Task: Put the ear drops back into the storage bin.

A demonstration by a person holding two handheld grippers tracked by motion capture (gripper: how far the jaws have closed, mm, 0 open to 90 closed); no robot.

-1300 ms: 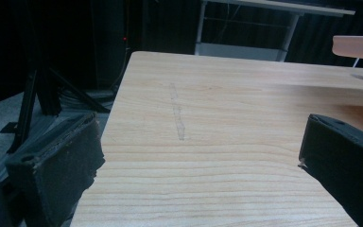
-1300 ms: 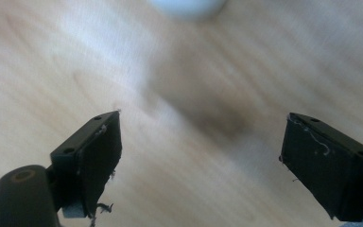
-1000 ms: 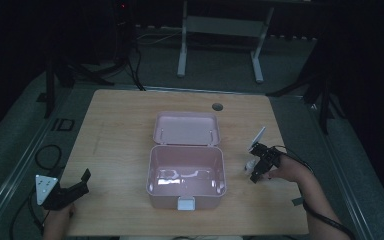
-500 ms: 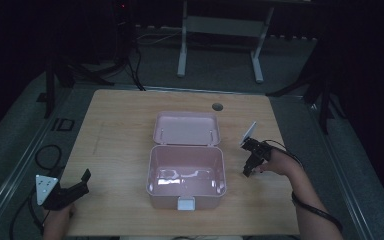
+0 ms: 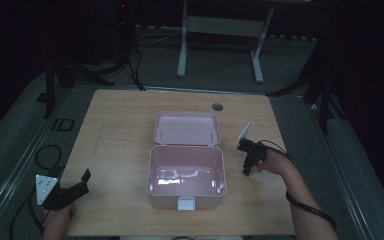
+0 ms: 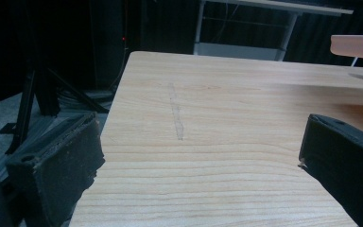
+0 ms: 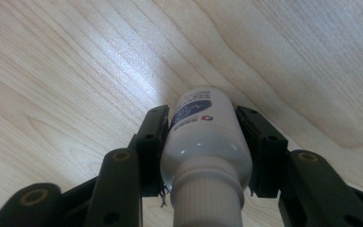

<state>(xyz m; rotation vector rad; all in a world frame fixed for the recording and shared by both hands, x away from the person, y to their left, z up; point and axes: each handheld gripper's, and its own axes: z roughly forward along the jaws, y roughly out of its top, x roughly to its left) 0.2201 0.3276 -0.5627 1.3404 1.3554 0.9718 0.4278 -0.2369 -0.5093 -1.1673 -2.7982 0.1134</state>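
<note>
The right tool (image 7: 203, 142) pinches a small white bottle (image 7: 205, 137) by its body, one pad on each flank, having just been closing on it; the bottle lies low over the tabletop (image 5: 120, 130) to the right of the open pink box (image 5: 186, 172), its bottom pointing away from the camera and its ribbed cap toward the hand. In the high view the right tool (image 5: 248, 162) sits just beside the box's right wall, tipped steeply down. The left tool (image 5: 75, 187) rests spread and empty near the front left corner of the tabletop, well apart from the box. The main risk, as I judge it, lies in the grip itself: the bottle is smooth and round, and the pads bear on its curved sides near the shoulder, so it could swivel between them or squirt out forward when lifted. If the work is to put it into the box, the near wall is a second hazard; a low carry could knock the bottle's bottom against the rim and twist it loose, or shove the light box sideways, since nothing holds it steady. The hinged lid (image 5: 186, 128) lying open behind could also be bumped by an overshoot.
</note>
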